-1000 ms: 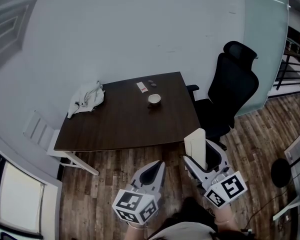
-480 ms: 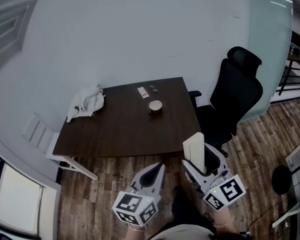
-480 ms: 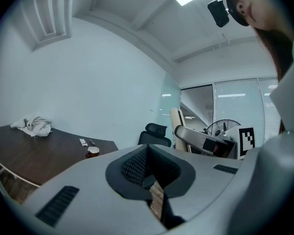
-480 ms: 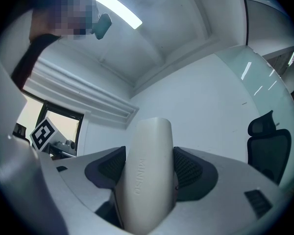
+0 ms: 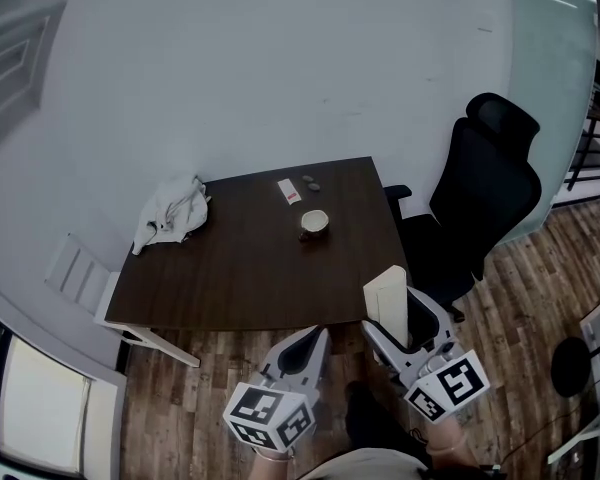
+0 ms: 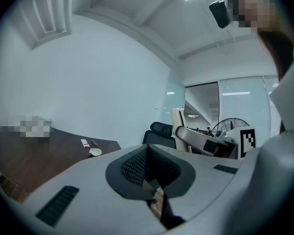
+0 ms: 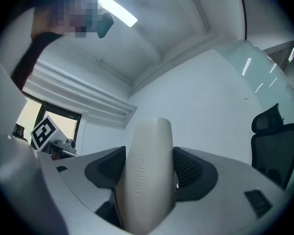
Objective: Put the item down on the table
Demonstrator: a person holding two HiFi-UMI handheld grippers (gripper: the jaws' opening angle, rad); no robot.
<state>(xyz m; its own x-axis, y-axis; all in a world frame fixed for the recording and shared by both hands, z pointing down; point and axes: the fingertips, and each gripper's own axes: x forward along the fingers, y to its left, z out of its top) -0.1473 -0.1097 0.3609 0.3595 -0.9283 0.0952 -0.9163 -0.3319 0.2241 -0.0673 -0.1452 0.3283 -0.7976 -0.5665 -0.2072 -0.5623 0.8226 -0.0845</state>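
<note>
Head view: right gripper (image 5: 398, 318) is low in frame at approx 5 o'clock, w/ its fingers clamped on a cream item (image 5: 387, 293) that stands upright, held in the air, short of the bench (image 5: 240, 268) and not touching it. Right gripper view: cream item (image 7: 146, 175) fills the gap btwn the fingers (image 7: 188, 168). Left gripper (image 5: 305, 343) is at approx 6 o'clock, fingers (image 6: 137, 165) together w/ nothing btwn them. On the bench: cup (image 5: 314, 222) toward 1 o'clock, cloth (image 5: 170, 213) at the 10 o'clock corner. Black chair (image 5: 485, 203) at 2 o'clock.
</note>
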